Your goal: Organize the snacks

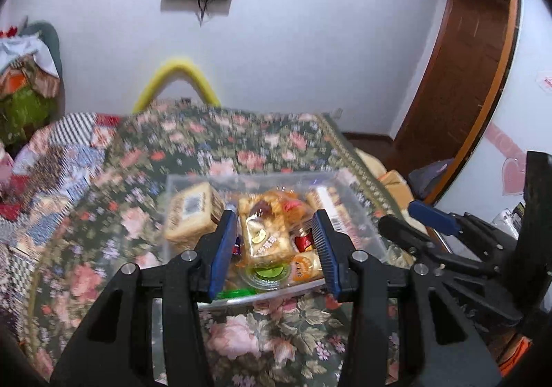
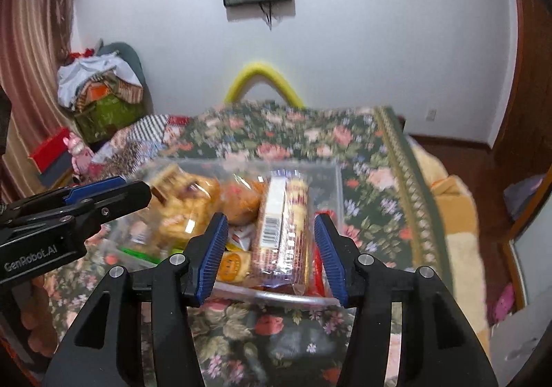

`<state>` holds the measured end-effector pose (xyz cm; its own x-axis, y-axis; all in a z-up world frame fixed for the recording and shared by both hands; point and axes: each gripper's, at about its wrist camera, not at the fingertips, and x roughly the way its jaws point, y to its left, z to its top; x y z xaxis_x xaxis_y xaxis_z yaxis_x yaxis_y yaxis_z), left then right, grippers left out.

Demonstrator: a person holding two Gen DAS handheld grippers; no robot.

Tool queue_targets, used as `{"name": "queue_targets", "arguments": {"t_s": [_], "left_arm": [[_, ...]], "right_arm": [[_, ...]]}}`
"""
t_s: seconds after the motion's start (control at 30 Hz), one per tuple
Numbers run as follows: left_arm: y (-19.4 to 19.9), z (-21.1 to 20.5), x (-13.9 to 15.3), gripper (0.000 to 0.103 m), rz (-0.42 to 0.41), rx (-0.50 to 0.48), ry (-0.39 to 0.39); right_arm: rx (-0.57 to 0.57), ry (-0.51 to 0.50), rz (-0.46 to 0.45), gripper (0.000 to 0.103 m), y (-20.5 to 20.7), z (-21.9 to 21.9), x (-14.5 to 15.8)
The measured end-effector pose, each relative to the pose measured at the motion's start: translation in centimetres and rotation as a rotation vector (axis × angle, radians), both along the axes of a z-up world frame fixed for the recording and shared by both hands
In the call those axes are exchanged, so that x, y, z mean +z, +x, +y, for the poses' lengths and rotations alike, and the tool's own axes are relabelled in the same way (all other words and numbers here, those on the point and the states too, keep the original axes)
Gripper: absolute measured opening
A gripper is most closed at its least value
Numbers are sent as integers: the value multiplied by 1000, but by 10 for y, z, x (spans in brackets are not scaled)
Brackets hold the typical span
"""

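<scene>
A clear plastic bin (image 1: 362,214) full of wrapped snacks sits on the floral tablecloth (image 1: 241,145); it also shows in the right wrist view (image 2: 336,187). It holds a bread pack (image 1: 193,211), a pastry bag (image 1: 267,231) and a long biscuit sleeve (image 2: 286,228). My left gripper (image 1: 274,249) is open and empty, just before the bin's near rim. My right gripper (image 2: 272,252) is open and empty at the near rim, over the biscuit sleeve's end. Each gripper shows in the other's view, the right (image 1: 424,225) and the left (image 2: 103,194).
The table's right edge (image 2: 407,173) drops to a yellow blanket (image 2: 452,214) and wood floor. A patchwork cloth (image 1: 51,173) lies at the table's left. A yellow hoop (image 1: 179,76) stands behind the table. A pile of cloth and boxes (image 2: 100,93) sits by the wall.
</scene>
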<state>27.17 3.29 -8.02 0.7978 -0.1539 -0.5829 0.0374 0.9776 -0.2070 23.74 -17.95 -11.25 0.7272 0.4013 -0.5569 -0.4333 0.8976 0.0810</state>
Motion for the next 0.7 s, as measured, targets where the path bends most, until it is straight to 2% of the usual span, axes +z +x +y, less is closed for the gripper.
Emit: {"name": "queue_targets", "arguments": {"t_s": [0.23, 0.33, 0.4, 0.5, 0.6, 0.7], "left_arm": [[-77, -5, 67, 45, -159, -11, 38], [-113, -11, 88, 52, -236, 3, 78], [-133, -14, 97, 62, -269, 5, 80], [-158, -19, 105, 77, -302, 19, 86], [-177, -21, 109, 87, -328, 23, 83], [-190, -24, 110, 92, -342, 33, 94]], "right_arm": [[11, 87, -118, 49, -61, -21, 55], [15, 112, -162, 52, -87, -30, 73], [22, 121, -187, 54, -103, -34, 81], [19, 129, -226, 66, -126, -38, 91], [19, 136, -260, 77, -144, -40, 97], [15, 138, -282, 89, -159, -41, 101]]}}
